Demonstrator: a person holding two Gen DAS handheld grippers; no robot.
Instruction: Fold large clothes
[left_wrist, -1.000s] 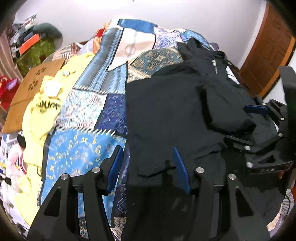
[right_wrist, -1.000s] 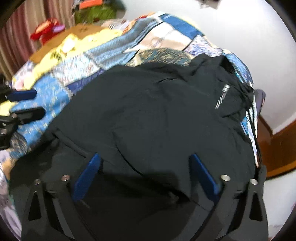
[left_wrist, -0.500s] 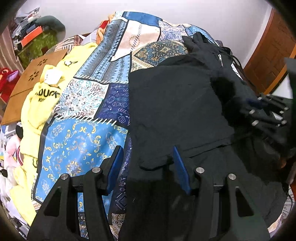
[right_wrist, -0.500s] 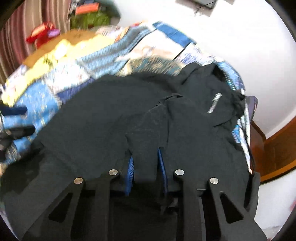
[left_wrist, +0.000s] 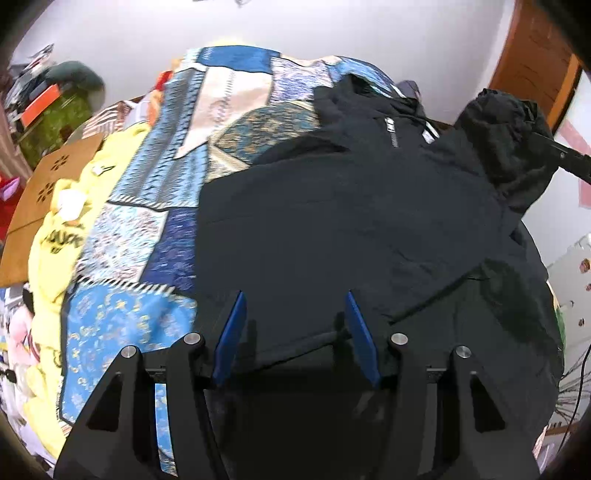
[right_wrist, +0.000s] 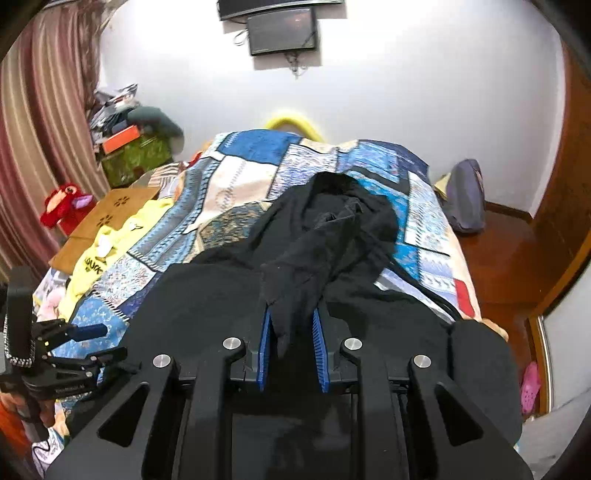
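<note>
Here, left wrist view: a matte black hoodie (left_wrist: 332, 229) of soft knit lies spread on the patchwork bedspread (left_wrist: 147, 236), its long axis running away from the camera, the hood and metal zipper (left_wrist: 391, 131) at the far end. The left gripper (left_wrist: 293, 332) hovers over the near hem, fingers apart. Right wrist view: the right gripper (right_wrist: 291, 328) has its blue ribbed fingers (right_wrist: 265, 339) clamped on a bunched fold of the hoodie, lifted off the bed.

black garment (left_wrist: 332, 229), blue patchwork quilt (left_wrist: 221, 110), yellow shirt (left_wrist: 62, 236)
</note>
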